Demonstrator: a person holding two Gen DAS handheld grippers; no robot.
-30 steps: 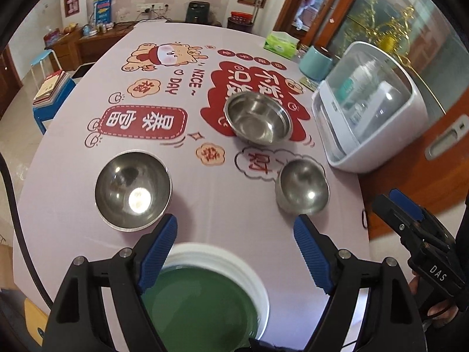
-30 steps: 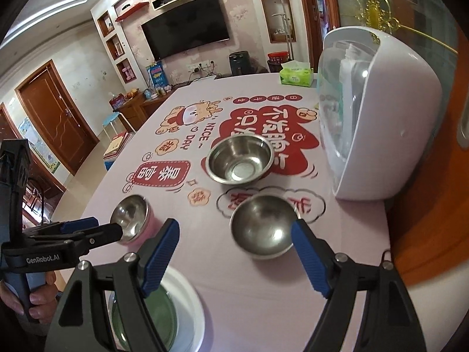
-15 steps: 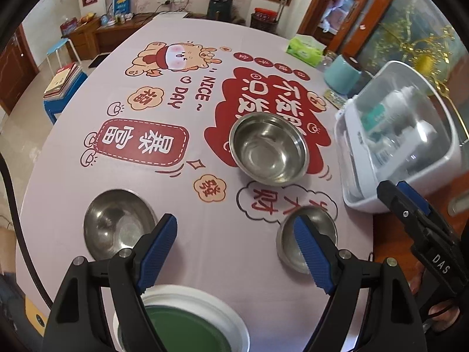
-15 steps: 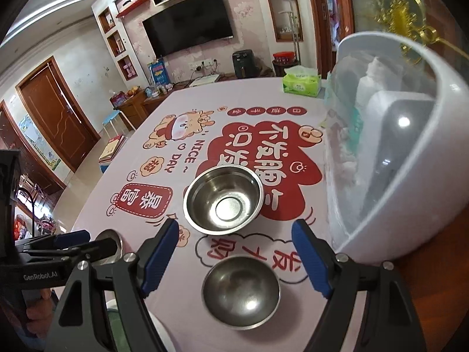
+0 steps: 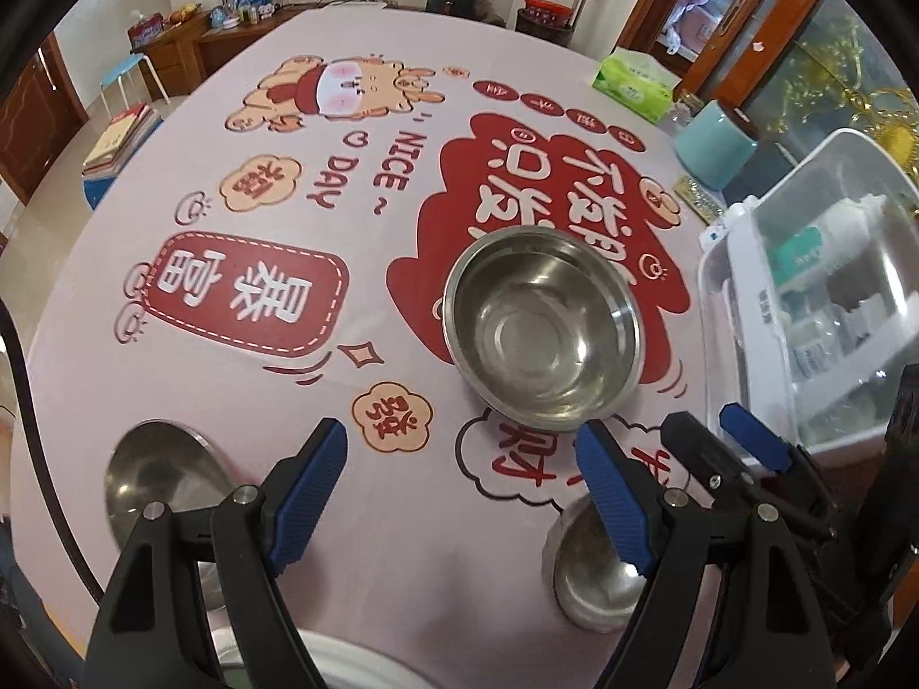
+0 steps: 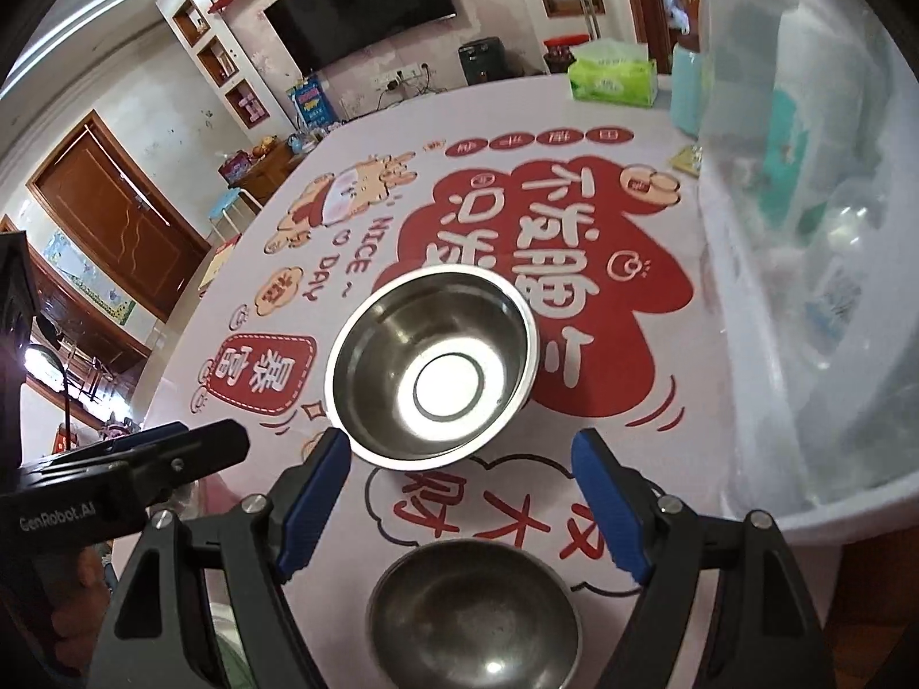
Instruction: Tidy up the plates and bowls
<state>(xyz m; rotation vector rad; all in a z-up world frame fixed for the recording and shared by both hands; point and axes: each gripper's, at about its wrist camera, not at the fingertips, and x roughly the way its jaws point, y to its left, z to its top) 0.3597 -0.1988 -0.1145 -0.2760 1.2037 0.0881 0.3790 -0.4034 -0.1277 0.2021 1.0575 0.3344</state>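
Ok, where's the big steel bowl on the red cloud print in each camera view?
Left wrist: big steel bowl right of centre, beyond the open left gripper.
Right wrist: centre, just beyond the open right gripper.
Shared landmark: green tissue box.

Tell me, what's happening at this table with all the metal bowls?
A person holds a two-finger gripper in each hand to tidy up dishes. Both the left gripper and the right gripper are open and empty, above the printed tablecloth. The large steel bowl sits ahead; a small steel bowl lies under the right gripper. Nothing is picked up yet.
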